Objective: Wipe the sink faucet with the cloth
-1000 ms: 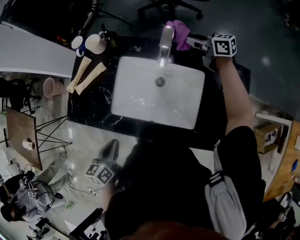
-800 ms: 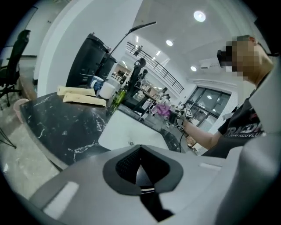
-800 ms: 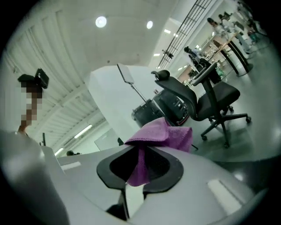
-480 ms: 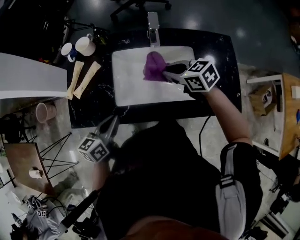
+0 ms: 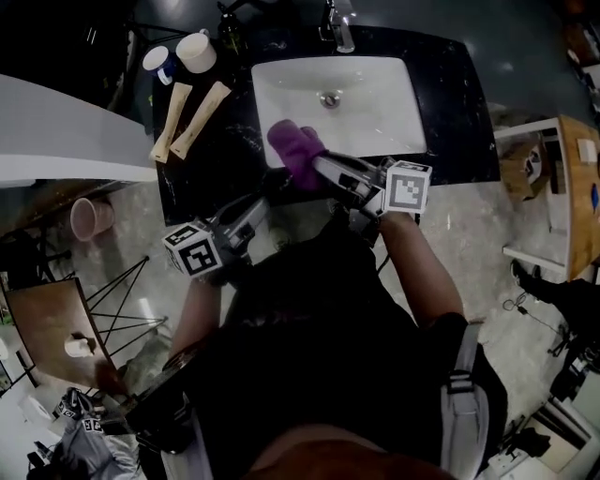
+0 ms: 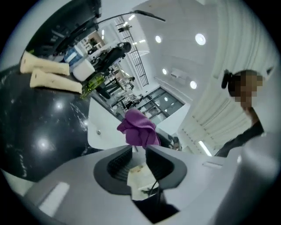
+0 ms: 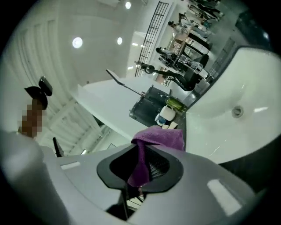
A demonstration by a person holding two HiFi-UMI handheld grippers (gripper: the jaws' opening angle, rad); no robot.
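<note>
1. Head view, nearest the person: the left gripper (image 5: 265, 195) is hovering at the near edge of the dark tabletop (image 5: 211, 164). Its jaws have just been opening to a narrow gap, and nothing is sitting between them.
2. The right gripper (image 5: 317, 164) is clamping the purple cloth (image 5: 292, 148), which is bunching out past its tips over the near left corner of the sink (image 5: 375, 117).
3. The faucet (image 5: 339, 23) is standing at the sink's far rim, well apart from the cloth.
4. Two tan packets (image 5: 187, 117) are lying left of the sink, with two mugs (image 5: 197, 52) sitting beyond them.
</note>
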